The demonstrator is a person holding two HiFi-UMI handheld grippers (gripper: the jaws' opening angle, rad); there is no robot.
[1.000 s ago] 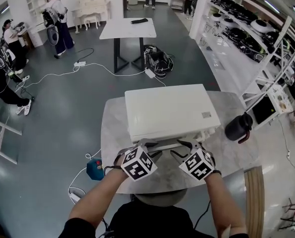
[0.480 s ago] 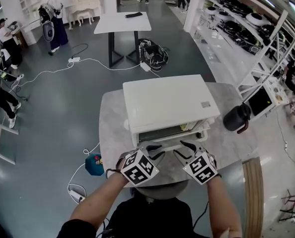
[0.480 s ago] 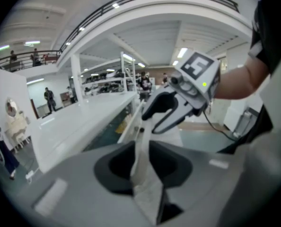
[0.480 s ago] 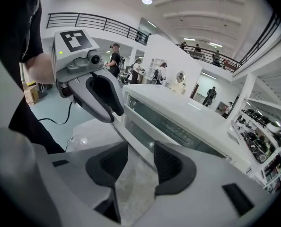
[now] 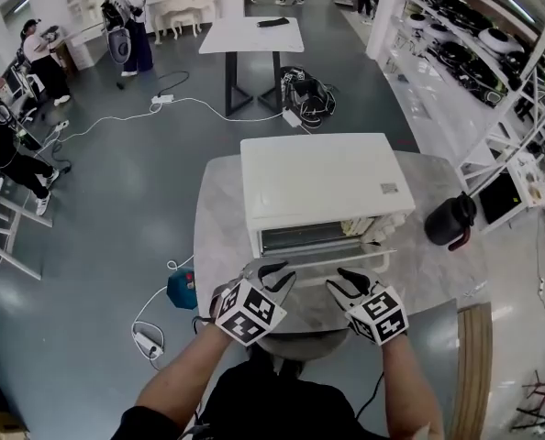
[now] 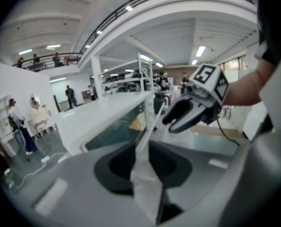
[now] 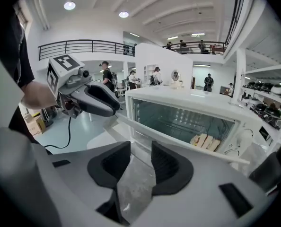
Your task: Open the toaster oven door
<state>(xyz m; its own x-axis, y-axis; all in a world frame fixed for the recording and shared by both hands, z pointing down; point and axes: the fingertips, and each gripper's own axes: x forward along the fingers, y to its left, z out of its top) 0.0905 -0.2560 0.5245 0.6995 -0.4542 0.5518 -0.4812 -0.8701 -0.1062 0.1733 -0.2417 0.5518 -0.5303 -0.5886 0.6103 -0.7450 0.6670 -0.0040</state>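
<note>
Both pairs of jaws have just been closing. The left gripper [image 5: 272, 271] pinches the white toaster oven [image 5: 320, 180]'s white bar door handle [image 6: 152, 124], while the right gripper [image 5: 346, 279] flanks it unclamped. Lower evenly toward the grey marble table [image 5: 217, 232]'s near edge.

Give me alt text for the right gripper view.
A toaster oven stands with its door tipped partly open and bread slices inside. The door's front edge sits between the jaws of the right gripper, which have just been closing; further left the left gripper, its jaws closing too, straddles the same edge.
</note>
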